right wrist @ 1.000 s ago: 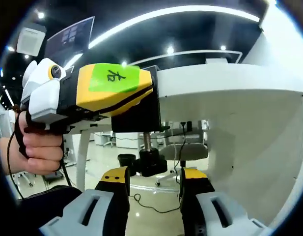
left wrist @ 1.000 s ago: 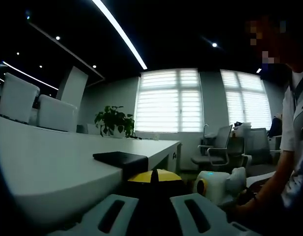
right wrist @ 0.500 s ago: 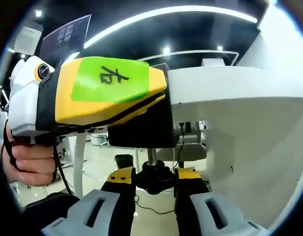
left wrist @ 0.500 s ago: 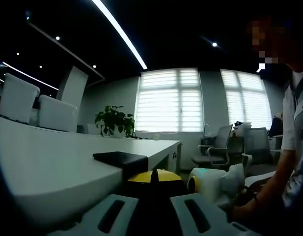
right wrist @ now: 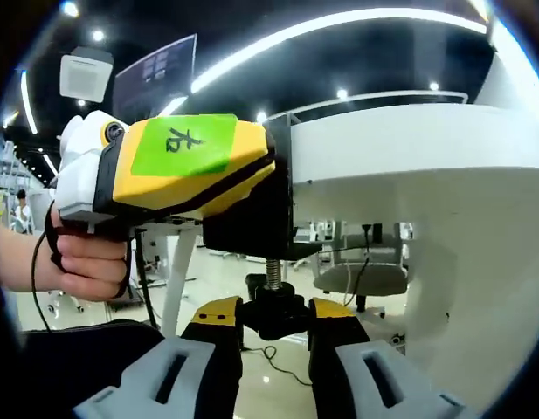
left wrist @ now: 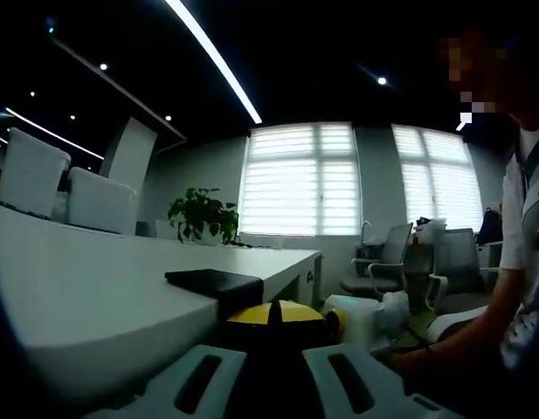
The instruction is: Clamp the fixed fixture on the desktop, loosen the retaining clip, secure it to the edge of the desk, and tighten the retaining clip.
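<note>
Black knob under the tabletop is clamped by right gripper fingers; the tightening turn is judged next; left fingers cannot be told.

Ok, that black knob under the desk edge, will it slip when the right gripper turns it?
Probably not much: the knob looks lobed and sits squarely between the right gripper jaws. It seems rigid, riding on a threaded screw, so it should turn rather than flex. The clamp looks steadied by the left gripper.

Left gripper view dim & underexposed w/ bright blinds blown out, ceiling strip light glaring; right gripper view brighter, desk edge bowed by fisheye.
</note>
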The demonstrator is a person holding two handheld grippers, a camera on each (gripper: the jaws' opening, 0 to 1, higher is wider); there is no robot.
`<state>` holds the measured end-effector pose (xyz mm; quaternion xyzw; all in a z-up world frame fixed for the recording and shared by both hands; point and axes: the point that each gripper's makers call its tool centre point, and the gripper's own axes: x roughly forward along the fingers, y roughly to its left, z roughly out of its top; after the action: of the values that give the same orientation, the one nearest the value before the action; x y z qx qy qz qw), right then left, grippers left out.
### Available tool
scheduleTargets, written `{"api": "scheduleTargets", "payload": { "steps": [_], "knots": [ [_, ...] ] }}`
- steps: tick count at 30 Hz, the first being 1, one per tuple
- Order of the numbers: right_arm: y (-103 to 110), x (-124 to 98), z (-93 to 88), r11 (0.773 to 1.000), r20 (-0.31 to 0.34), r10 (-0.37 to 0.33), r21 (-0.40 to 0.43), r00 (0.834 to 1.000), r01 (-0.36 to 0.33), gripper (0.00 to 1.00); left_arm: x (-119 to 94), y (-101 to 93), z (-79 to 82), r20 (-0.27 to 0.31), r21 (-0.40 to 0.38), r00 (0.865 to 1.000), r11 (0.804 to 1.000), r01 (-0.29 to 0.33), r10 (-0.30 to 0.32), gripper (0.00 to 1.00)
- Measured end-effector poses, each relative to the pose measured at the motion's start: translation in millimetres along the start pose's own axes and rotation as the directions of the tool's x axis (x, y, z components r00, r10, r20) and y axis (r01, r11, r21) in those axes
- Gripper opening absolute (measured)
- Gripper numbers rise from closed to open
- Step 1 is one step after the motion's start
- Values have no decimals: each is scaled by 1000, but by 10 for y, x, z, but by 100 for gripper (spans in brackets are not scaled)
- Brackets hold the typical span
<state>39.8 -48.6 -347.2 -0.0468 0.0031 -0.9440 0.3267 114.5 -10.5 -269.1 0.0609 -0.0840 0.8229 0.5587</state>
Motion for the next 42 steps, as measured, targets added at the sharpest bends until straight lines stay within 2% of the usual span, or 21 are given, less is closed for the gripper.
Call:
{"api": "scheduleTargets", "payload": {
  "steps": [4, 7, 8, 9, 11, 14, 18, 19, 20, 23, 26, 29, 34, 42],
  "knots": [
    [43, -17, -4, 1000, -1, 27, -7, 1000, -27, 27, 1, 26, 1, 0, -1, 1000, 1000, 1, -1, 1],
    [32, -67, 0, 1000, -2, -24, 9, 1000, 24, 27, 0, 24, 1, 1, -2, 1000, 1000, 1, -1, 1],
    [14, -108, 66, 998, 40, -67, -5, 997, 68, 31, 4, 34, 2, 1, -3, 1000, 1000, 1, -1, 1],
    [-16, -153, 86, 993, 50, -119, -20, 992, 120, 39, 6, 39, 3, 1, -5, 1000, 1000, 0, 0, 1],
    [-39, -222, 16, 981, 9, -195, 2, 981, 195, 51, 9, 49, 4, 1, -4, 1000, 1000, -1, 1, 1],
    [-52, -292, -69, 959, -32, -279, 33, 960, 280, 49, 10, 51, 5, 1, -6, 1000, 1000, 1, -1, 1],
    [40, -248, -31, 947, -30, -318, 27, 948, 319, 46, 11, 54, 4, -3, -4, 1000, 1000, -2, 2, 1],
    [23, -248, 42, 937, 2, -349, 18, 937, 349, 45, 11, 56, 4, -4, -1, 1000, 1000, -4, 4, 1],
    [39, -235, 93, 934, 23, -356, -21, 934, 357, 44, 11, 57, 4, -4, -1, 1000, 1000, -4, 4, 1],
    [111, -146, 73, 936, 7, -351, -39, 936, 351, 44, 10, 59, 7, -2, -3, 1000, 1000, -3, 3, 1],
    [57, -83, 43, 925, -2, -378, -55, 926, 377, 44, 10, 61, 10, 1, -7, 1000, 1000, -1, 1, 1],
    [-68, -73, 31, 898, 18, -420, -135, 907, 418, 34, 6, 64, 14, 2, -12, 1000, 1000, 1, -1, 1],
    [-144, -98, 30, 904, 21, -421, -68, 907, 422, 25, 12, 66, 14, 5, -19, 1000, 1000, 6, -6, 1],
    [-102, -109, 35, 928, 29, -361, -86, 932, 363, 25, 17, 74, 18, 10, -24, 1000, 1000, 8, -8, 1]
  ]
}}
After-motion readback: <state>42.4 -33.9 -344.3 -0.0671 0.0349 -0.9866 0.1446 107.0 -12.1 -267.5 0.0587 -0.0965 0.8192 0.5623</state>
